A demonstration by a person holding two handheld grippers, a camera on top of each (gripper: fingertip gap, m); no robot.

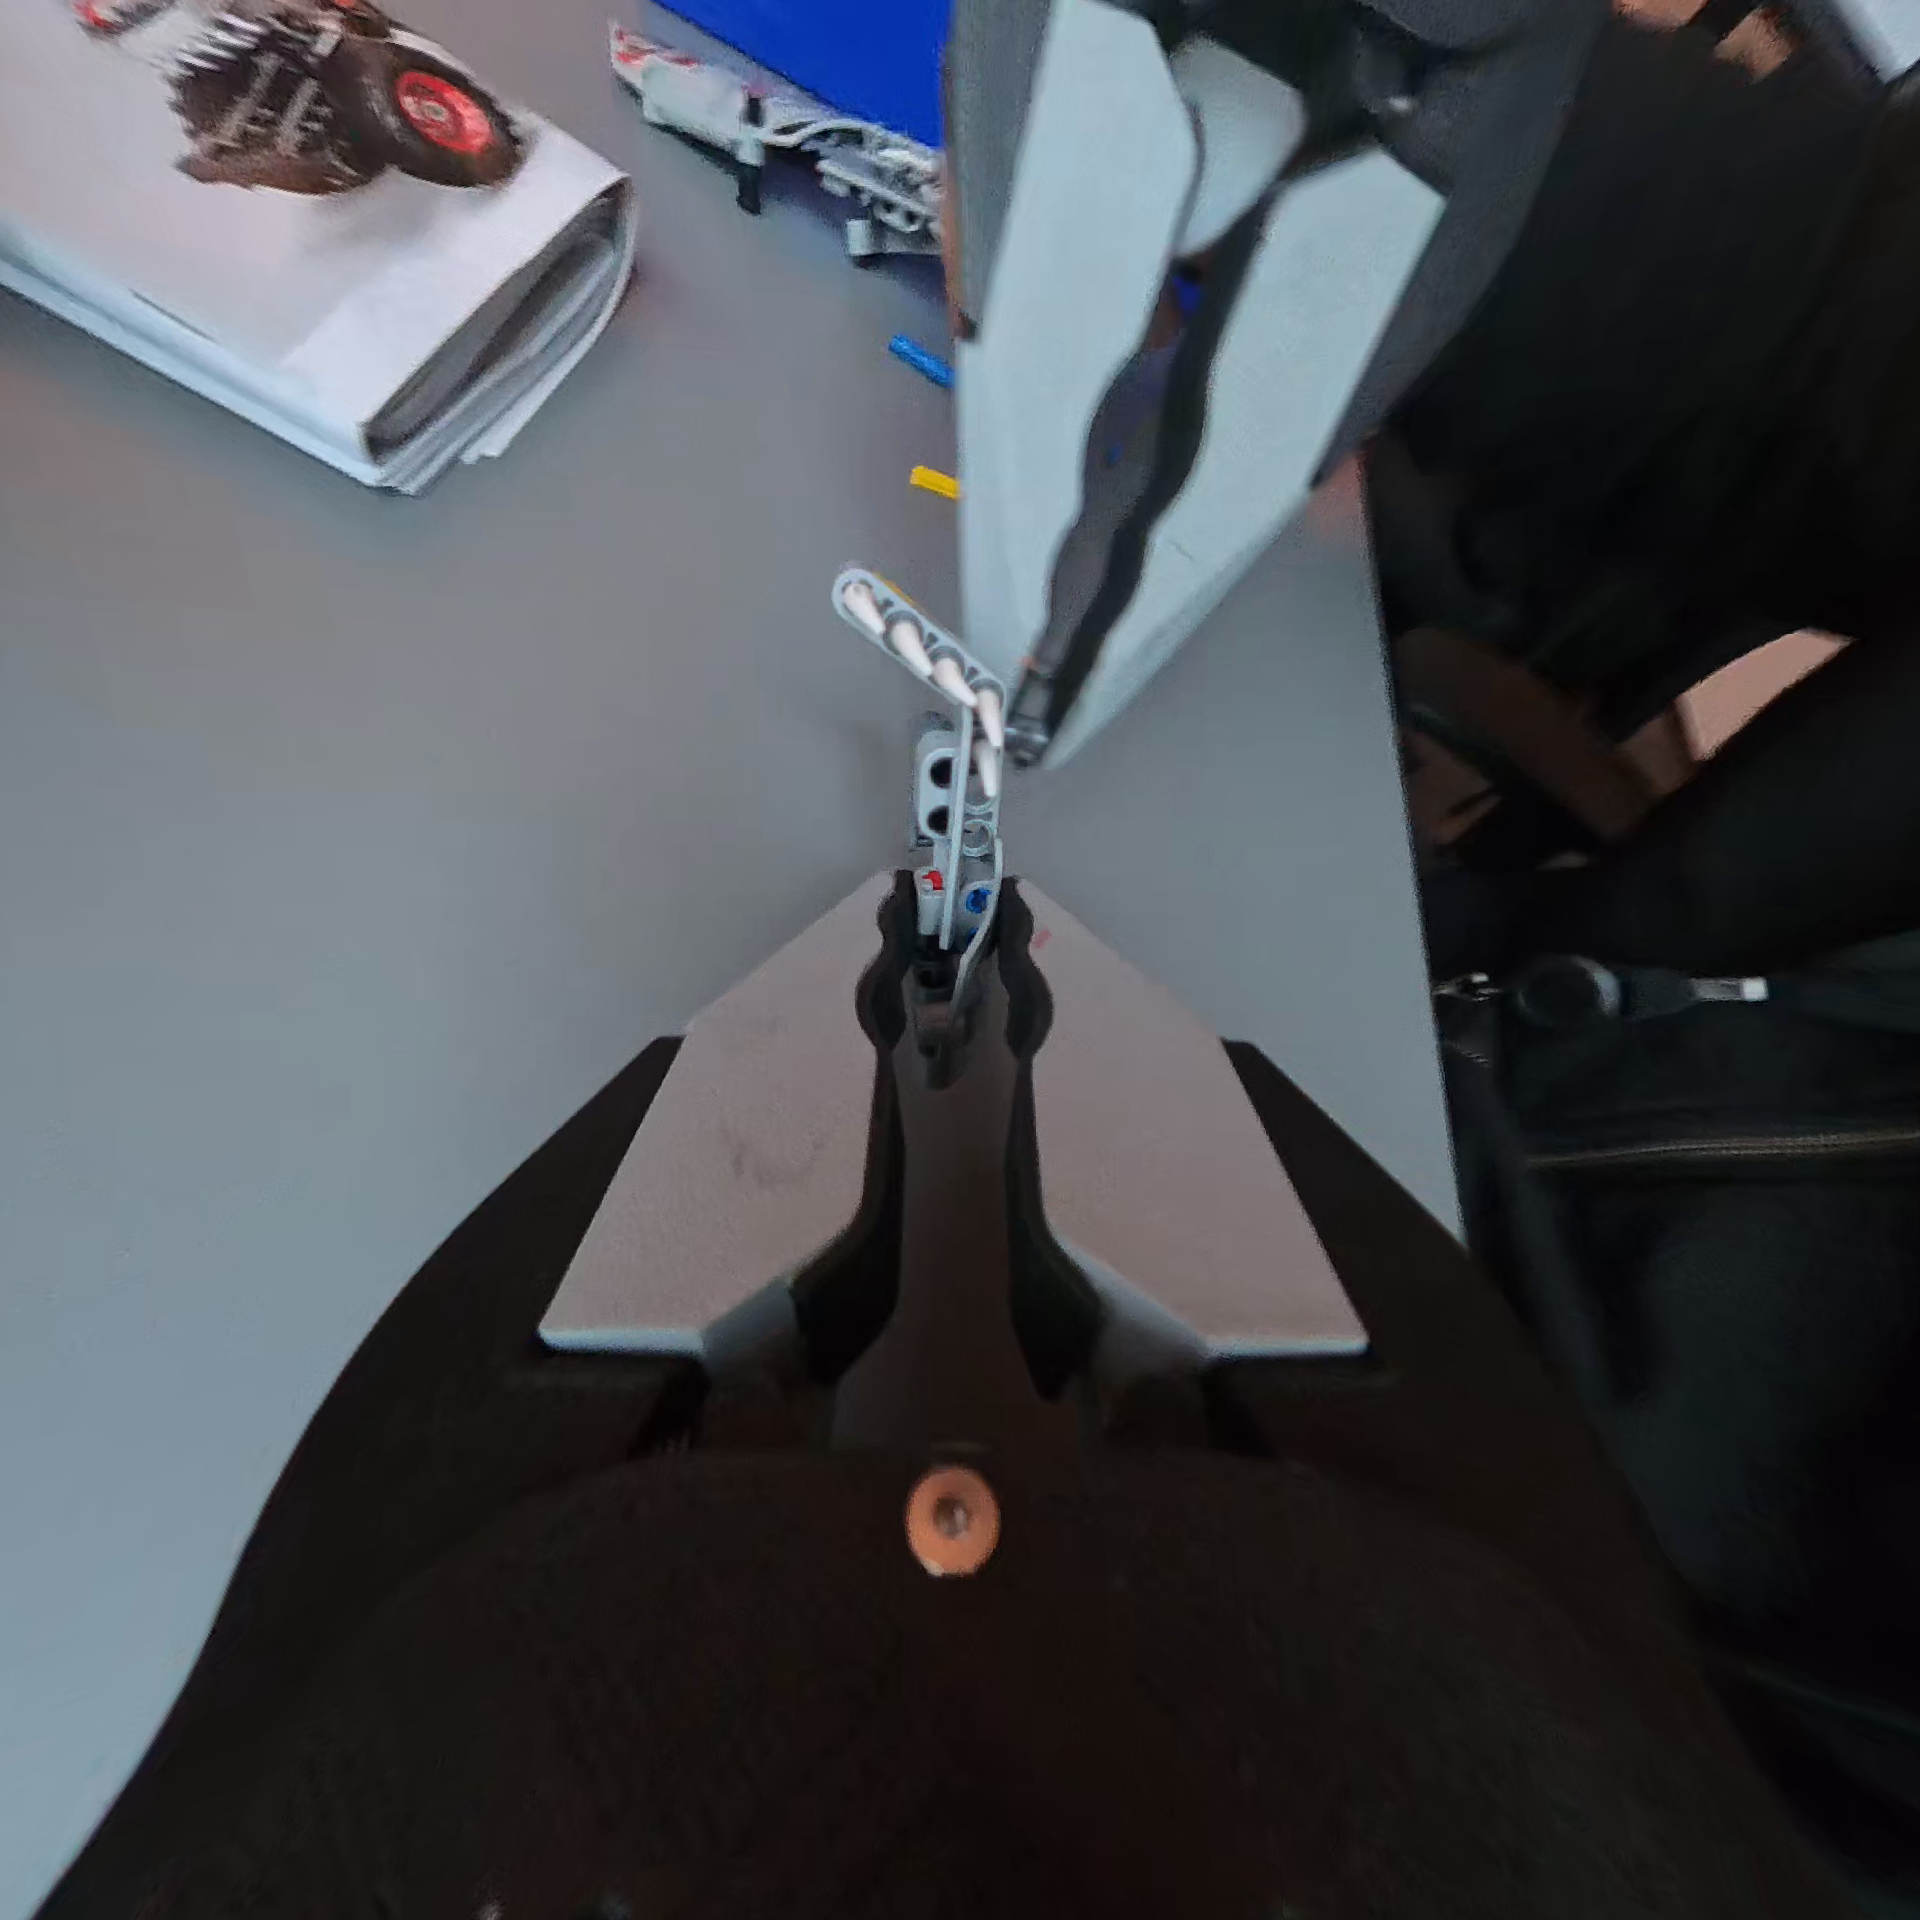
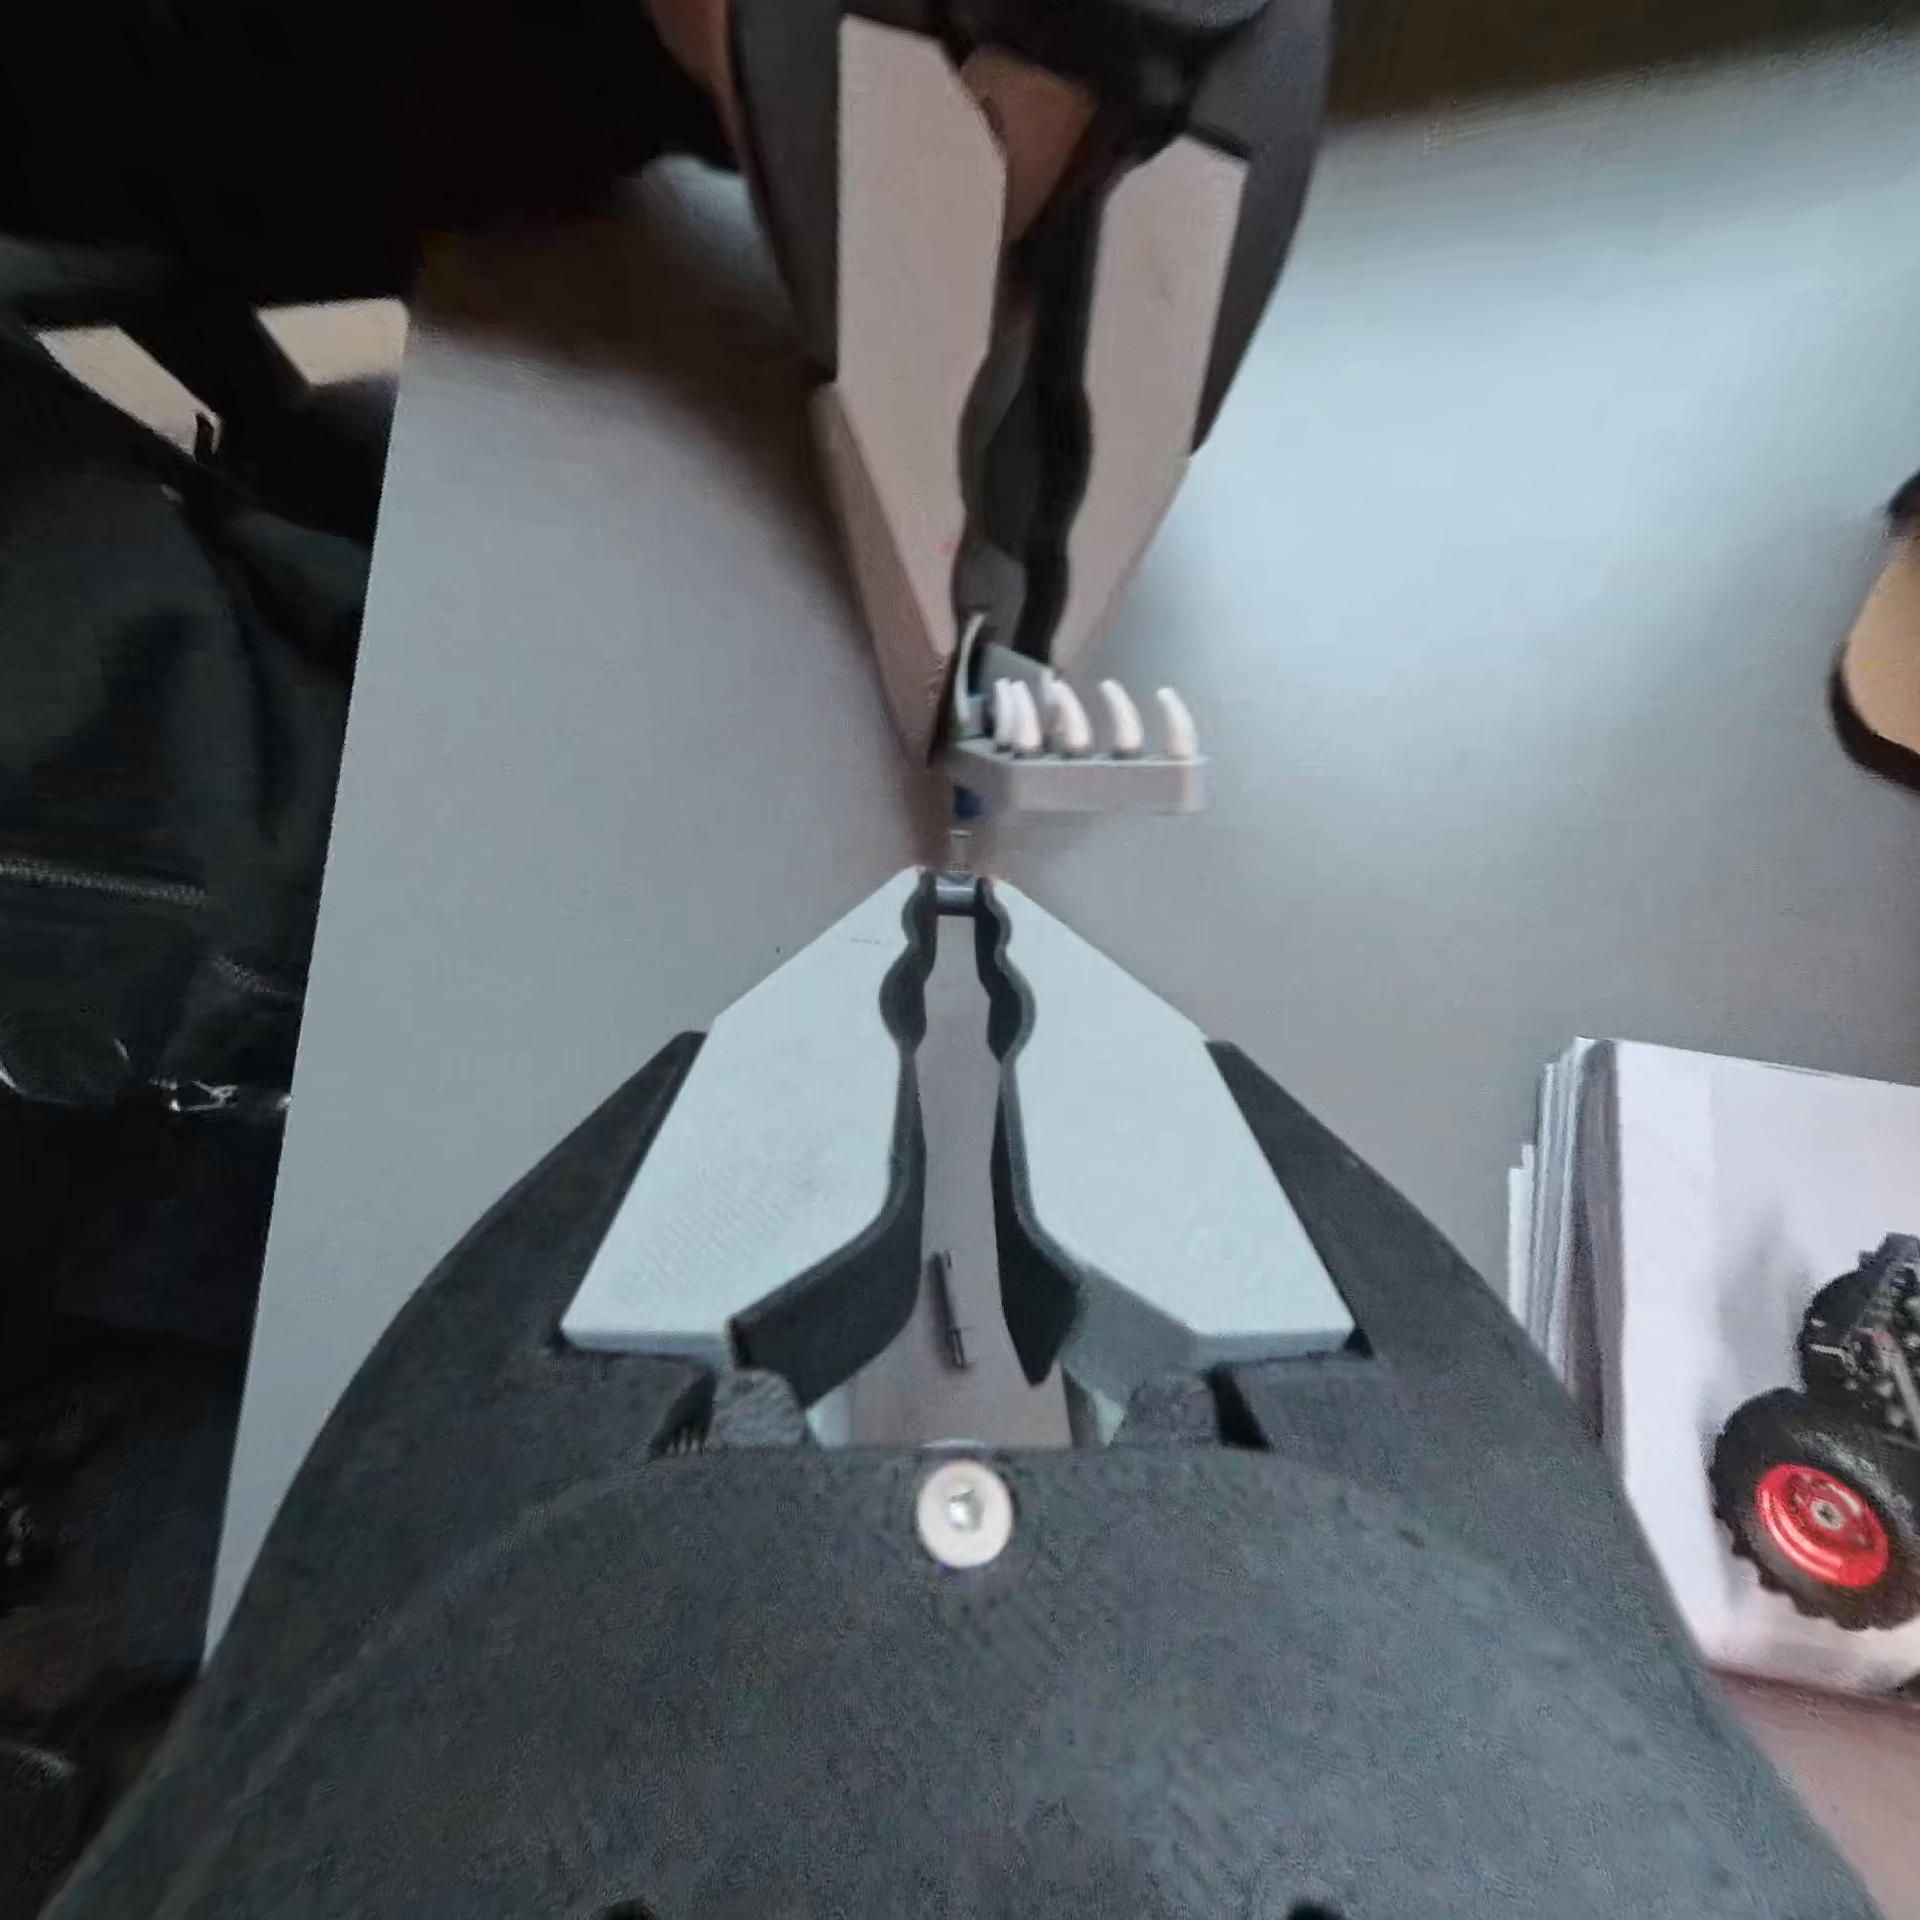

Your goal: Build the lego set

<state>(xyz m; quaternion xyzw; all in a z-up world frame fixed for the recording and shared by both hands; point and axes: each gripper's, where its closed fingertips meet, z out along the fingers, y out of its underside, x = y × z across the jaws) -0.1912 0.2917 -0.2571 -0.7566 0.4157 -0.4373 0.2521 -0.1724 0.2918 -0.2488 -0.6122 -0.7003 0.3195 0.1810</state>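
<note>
Gripping, left gripper [image 1: 951,904]: we clamp the grey toothed lego beam assembly [image 1: 951,748].
Right gripper [image 2: 956,896]: we pinch a small grey pin [image 2: 958,885].

The instruction booklet [image 1: 312,239] was cut by the top and left edges in the left wrist view, and its printed picture was blurred. The grey lego model [image 1: 790,135] near the top was partly hidden behind the right gripper [image 1: 1029,727]. The small part [image 2: 958,888] at that gripper's tips was too small to identify.
</note>
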